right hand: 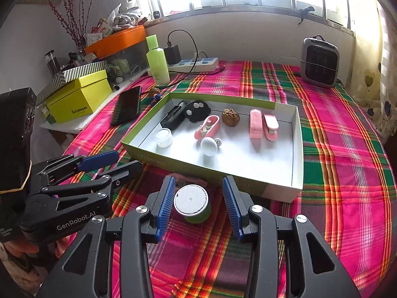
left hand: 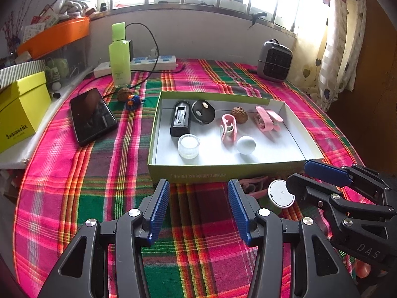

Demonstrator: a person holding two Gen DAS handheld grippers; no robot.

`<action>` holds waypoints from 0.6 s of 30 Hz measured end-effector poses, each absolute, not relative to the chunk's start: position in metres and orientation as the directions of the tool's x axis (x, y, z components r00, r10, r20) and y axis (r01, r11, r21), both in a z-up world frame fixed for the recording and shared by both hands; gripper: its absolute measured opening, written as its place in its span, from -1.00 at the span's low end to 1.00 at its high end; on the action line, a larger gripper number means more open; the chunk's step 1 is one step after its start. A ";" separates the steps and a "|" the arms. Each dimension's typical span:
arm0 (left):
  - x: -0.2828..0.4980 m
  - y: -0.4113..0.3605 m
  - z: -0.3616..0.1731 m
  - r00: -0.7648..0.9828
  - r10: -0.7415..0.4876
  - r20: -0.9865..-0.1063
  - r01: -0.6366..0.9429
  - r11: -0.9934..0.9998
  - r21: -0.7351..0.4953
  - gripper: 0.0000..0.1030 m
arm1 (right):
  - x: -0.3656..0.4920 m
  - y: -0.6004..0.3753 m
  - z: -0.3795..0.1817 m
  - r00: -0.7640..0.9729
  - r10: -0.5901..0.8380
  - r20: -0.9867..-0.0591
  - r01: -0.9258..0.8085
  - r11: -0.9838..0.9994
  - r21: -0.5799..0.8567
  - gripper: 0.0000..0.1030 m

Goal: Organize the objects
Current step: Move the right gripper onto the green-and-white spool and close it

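Hovering over the plaid-covered desk (left hand: 198, 223), the left claw (left hand: 198, 211) gapes with nothing between its jaws. The right claw (right hand: 198, 208) stands apart around a green spool (right hand: 192, 204), pads not touching, just before the cardboard tray (right hand: 296, 149).

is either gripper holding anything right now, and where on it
Nothing is held. The left gripper is open over bare cloth. The right gripper is open around the green spool, pads apart from its sides.
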State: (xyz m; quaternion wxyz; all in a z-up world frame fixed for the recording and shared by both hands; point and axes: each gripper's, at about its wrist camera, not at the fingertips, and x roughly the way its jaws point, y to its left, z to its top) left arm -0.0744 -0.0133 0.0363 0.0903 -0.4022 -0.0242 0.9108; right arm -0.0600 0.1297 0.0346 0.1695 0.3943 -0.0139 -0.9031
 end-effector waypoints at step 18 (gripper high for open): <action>-0.069 -0.015 0.016 -0.622 0.222 -0.751 -0.144 -0.975 -0.169 -0.06 | -0.052 0.126 0.009 -0.603 -0.320 -0.731 0.303 -0.939 0.161 -0.09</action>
